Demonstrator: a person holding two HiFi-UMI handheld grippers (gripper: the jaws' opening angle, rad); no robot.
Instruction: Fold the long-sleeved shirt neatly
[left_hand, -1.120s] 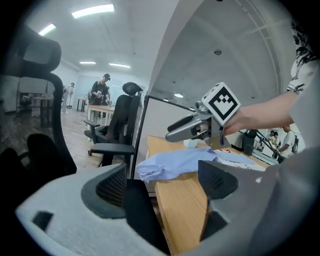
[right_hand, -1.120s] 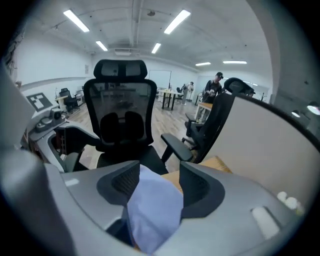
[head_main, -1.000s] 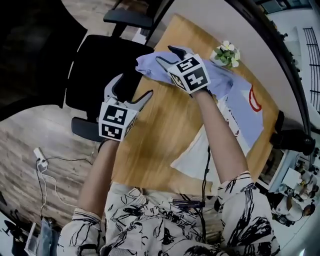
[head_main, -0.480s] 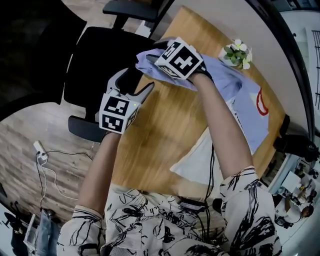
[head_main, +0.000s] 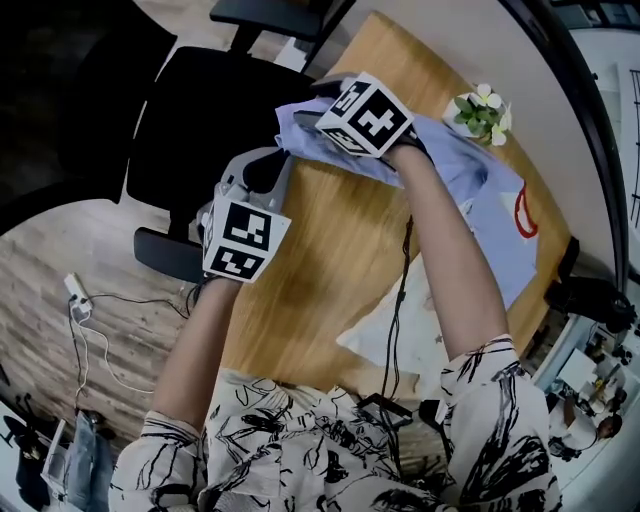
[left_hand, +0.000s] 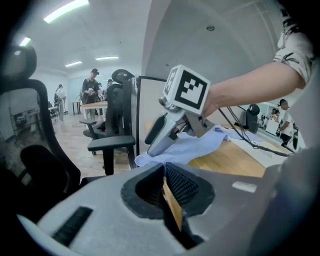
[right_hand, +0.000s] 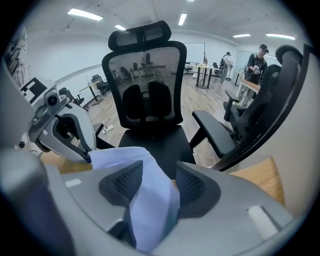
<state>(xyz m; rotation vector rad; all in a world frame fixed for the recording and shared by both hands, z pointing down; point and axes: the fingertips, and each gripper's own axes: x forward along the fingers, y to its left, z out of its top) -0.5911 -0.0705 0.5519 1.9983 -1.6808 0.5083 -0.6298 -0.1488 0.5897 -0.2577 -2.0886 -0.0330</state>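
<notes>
The long-sleeved shirt (head_main: 455, 165) lies rumpled across the far side of the worktop (head_main: 320, 260). Its left end is bunched at the worktop's edge, beside the black office chair (head_main: 195, 110), and both tools work that end, close together.

The left tool (left_hand: 163, 169) is pressed together, and the pale cloth edge runs right up to its tips. It looks like a pinch by the very tips only, with no cloth deeper between the pads. The right tool (right_hand: 160, 169) has a thick fold of the shirt standing between its pads and touching both, while its jaws are opening.

The likeliest slip is at the right tool. As the jaws widen, the fold can slide out and drop back into a heap, or spill over the edge toward the chair. The left tool's hold looks shallow, so a firm pull to spread the shirt may strip the hem from its tips.

Because both tools sit on one bunch, either may have caught two layers or the wrong edge. Drawing them apart would then twist the cloth instead of flattening it.

The potted plant (head_main: 482, 108) stands just beside the shirt's far edge, so a hard tug could drag it over. The cable (head_main: 398, 285) hanging under the right forearm could also snag the fabric.
</notes>
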